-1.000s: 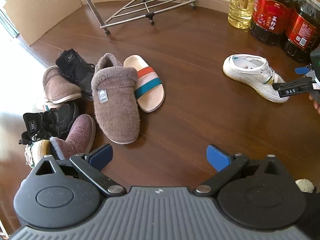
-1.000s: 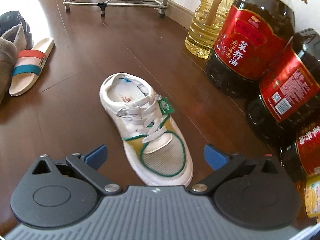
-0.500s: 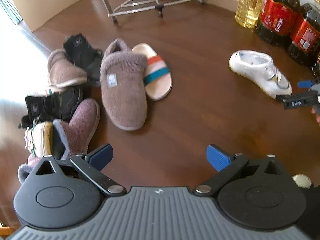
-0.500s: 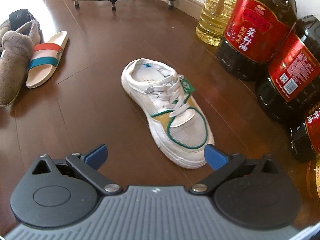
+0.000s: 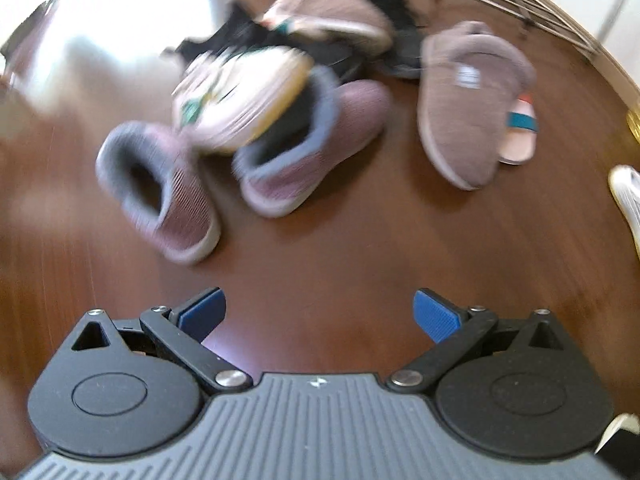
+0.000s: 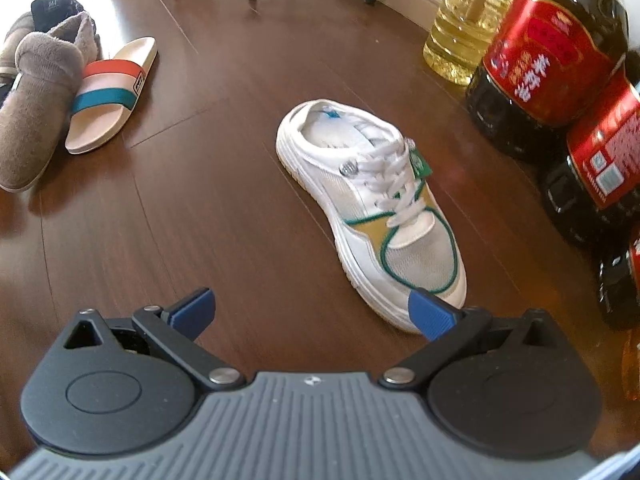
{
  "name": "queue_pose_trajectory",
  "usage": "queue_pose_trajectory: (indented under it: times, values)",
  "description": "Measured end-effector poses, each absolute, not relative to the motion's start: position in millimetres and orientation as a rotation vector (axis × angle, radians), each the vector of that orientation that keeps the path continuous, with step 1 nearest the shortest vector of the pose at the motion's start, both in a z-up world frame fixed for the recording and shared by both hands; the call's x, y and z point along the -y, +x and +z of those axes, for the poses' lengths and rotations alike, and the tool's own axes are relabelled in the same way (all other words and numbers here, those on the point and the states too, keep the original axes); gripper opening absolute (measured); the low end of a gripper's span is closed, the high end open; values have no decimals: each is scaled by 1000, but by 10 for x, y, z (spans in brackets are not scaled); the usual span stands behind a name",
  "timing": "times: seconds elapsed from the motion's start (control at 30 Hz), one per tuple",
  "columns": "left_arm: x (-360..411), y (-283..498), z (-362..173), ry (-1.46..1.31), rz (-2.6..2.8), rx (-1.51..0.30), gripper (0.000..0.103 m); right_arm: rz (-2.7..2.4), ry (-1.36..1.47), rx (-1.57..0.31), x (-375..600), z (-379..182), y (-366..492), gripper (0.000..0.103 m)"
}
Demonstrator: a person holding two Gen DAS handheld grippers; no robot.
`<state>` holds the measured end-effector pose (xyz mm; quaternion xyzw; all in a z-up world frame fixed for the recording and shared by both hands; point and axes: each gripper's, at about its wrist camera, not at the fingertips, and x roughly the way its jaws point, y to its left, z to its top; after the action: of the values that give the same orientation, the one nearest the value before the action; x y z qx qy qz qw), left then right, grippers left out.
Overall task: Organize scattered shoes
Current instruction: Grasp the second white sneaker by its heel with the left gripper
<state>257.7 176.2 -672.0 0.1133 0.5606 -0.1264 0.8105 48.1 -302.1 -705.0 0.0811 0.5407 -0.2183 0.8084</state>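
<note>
The white lace-up mesh sneaker with green and yellow trim [image 6: 372, 208] lies alone on the brown wooden floor [image 6: 224, 216], toe beside the right gripper [image 6: 310, 310], fingers spread. Likely light; grip its stiff heel collar. The left gripper [image 5: 320, 310], also spread and empty, faces a blurred shoe pile [image 5: 280, 92].

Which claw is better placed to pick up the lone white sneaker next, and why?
Right. The right claw is open with the white sneaker just ahead; the left claw faces the shoe pile.

Blurred shoe pile ahead of my left gripper [image 5: 320, 314].
Jaws wide apart, nothing between; two pink slippers [image 5: 312, 152] nearest, brown slipper [image 5: 468, 100] right.
</note>
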Motion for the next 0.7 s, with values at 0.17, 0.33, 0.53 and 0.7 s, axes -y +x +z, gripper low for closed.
queue_pose_trajectory:
  times: [0.17,0.33,0.53,0.7]
  values:
    - [-2040,3175,-6611,297,-298,-1057,101,-472,120,-1194,2919,-7045,603,102]
    - [-2291,4194,-6488,208,-345,-1000,101,-462,84,-1231,2785,-7065,775,102]
    - [-2881,5417,-6696,-346,-251,-1178,98,-445,-17,-1273,2568,-7032,883,102]
    - [-2780,5899,-7106,-249,-285,-1380,80,-509,-38,-1317,2516,-7018,930,102]
